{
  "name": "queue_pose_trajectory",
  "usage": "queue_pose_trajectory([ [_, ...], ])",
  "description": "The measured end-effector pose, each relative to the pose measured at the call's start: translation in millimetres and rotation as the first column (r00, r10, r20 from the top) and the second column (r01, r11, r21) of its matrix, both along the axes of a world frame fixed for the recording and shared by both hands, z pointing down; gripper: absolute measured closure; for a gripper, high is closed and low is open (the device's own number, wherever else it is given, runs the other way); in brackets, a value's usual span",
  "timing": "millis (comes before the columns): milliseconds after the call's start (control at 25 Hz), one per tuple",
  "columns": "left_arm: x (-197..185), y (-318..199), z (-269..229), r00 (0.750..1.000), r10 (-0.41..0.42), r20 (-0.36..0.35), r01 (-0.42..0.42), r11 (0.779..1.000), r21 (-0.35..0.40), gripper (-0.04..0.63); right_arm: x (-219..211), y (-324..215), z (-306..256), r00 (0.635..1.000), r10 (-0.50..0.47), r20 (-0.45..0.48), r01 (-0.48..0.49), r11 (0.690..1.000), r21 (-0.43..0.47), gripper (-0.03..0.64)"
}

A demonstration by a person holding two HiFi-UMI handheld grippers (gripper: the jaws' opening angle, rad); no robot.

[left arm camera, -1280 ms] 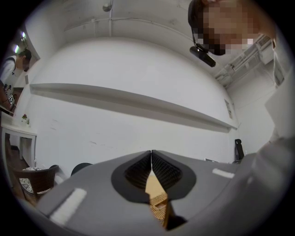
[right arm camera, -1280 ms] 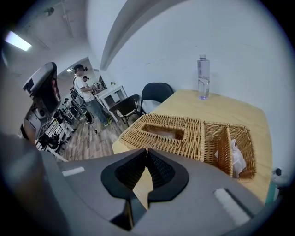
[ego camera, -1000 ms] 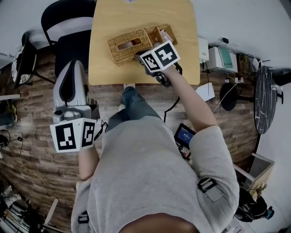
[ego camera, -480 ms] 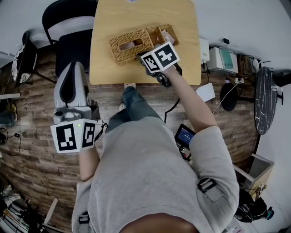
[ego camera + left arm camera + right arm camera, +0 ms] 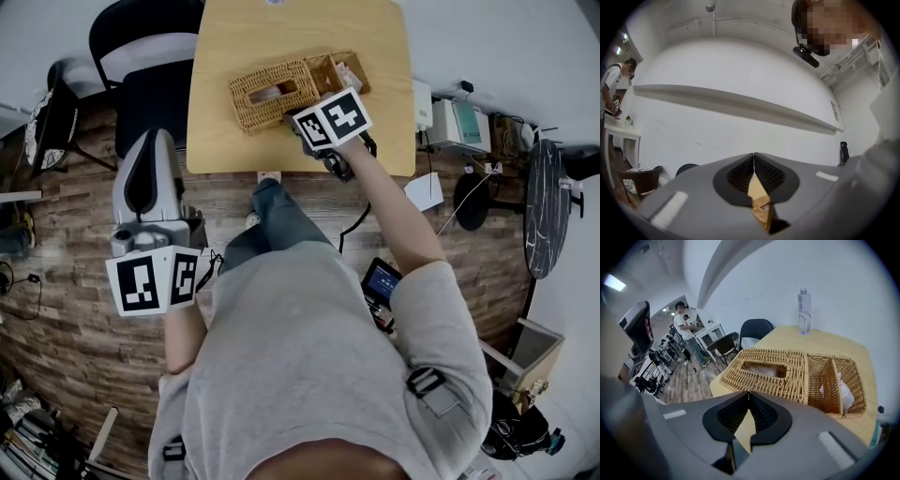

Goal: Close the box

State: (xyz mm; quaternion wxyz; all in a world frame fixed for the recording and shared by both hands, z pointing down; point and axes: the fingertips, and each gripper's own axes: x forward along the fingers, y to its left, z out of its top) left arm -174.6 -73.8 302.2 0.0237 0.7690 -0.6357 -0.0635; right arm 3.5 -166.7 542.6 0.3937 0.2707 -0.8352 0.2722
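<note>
wicker box [image 5: 799,378] lies just beyond the closed right claw [image 5: 749,393].

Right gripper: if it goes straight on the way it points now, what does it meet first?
Most likely the slotted lid of the wicker box, near its front edge, directly ahead of the right gripper. Depth is unclear.

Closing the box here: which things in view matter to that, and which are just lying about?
For the job:
- wicker box
- right tongs, shut, near it

Lying about:
- water bottle
- black chair
</note>
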Motion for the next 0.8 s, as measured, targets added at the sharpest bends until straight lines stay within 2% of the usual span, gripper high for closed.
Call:
queue_pose_trajectory([
  [520,10,-4,-4,1.0,0.021,0.015,-0.021,1.0,0.015,0.535,1,5,-4,0.996,0.031,0.08,-0.038,0.995,0.088,0.592],
  [800,23,-10,-10,0.999,0.039,0.017,-0.039,0.999,0.033,0.535,12,2,-32,0.981,0.099,0.169,-0.14,0.956,0.257,0.594],
])
